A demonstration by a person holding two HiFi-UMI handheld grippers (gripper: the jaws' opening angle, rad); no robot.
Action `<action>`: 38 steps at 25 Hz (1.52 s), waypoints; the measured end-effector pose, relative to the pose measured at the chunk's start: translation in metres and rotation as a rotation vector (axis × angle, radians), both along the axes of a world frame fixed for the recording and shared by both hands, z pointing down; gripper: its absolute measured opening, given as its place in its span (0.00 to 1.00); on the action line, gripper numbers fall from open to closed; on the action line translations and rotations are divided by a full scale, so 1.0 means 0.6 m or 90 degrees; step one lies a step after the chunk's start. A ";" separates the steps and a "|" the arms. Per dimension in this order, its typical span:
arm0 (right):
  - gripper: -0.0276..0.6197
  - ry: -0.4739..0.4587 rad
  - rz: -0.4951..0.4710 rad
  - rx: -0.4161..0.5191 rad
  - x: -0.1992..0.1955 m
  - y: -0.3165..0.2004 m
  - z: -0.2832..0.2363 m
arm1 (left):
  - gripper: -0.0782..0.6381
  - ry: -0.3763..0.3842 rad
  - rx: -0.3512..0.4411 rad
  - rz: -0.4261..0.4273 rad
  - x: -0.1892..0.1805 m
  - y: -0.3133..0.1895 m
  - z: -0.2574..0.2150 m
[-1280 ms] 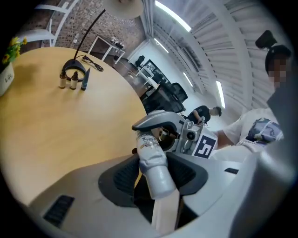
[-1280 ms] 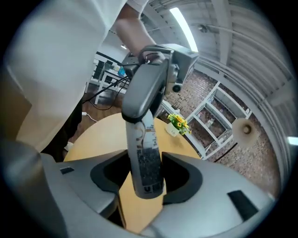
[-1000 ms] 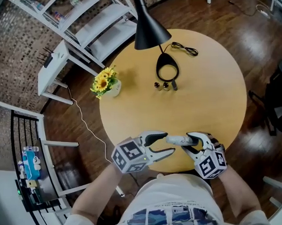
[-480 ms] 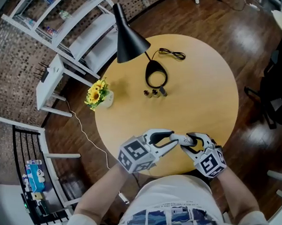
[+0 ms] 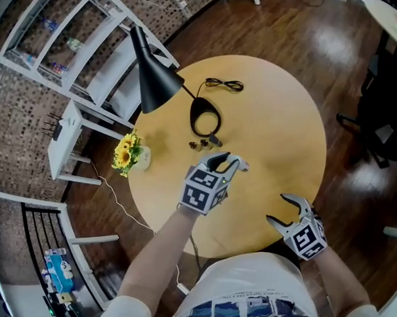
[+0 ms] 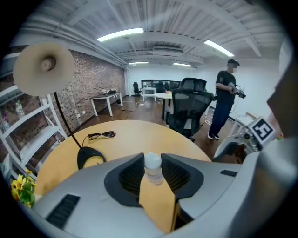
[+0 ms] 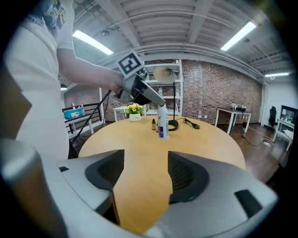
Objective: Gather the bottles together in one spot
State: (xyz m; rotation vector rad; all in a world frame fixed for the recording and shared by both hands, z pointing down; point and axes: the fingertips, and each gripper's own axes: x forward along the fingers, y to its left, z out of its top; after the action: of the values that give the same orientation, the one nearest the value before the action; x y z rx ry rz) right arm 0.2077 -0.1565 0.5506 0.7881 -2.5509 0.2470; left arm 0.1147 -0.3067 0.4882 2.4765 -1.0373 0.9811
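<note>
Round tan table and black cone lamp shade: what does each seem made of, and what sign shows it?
Round tan table: probably wood or laminate, satin; even tan colour with a soft sheen. Black cone lamp shade: likely painted metal, matte; uniform black, smooth, only dull highlights.

Left gripper (image 6: 152, 157) fingers (image 6: 126, 179) closing on white-capped bottle (image 6: 153, 172) between them — round table (image 6: 139, 132) beyond.

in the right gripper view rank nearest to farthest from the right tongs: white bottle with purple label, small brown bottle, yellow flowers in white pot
Right tongs, opening with nothing between:
1. White bottle with purple label, straight ahead.
2. Small brown bottle, just behind, left.
3. Yellow flowers in white pot, far edge, left.
</note>
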 end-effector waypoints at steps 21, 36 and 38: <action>0.53 -0.006 0.170 -0.078 0.150 0.026 0.045 | 0.28 -0.115 -0.009 -0.144 -0.043 -0.225 0.135; 0.53 0.013 0.119 -0.030 0.071 0.053 -0.004 | 0.42 0.002 0.128 -0.143 -0.081 -0.105 -0.034; 0.53 0.011 0.116 -0.017 0.050 0.059 -0.020 | 0.42 0.042 0.135 -0.148 -0.102 -0.043 -0.066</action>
State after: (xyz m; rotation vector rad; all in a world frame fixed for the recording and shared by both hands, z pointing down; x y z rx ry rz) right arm 0.2378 -0.1209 0.5386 1.0084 -2.4564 0.3307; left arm 0.0535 -0.3324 0.4485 2.4566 -1.4352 0.7486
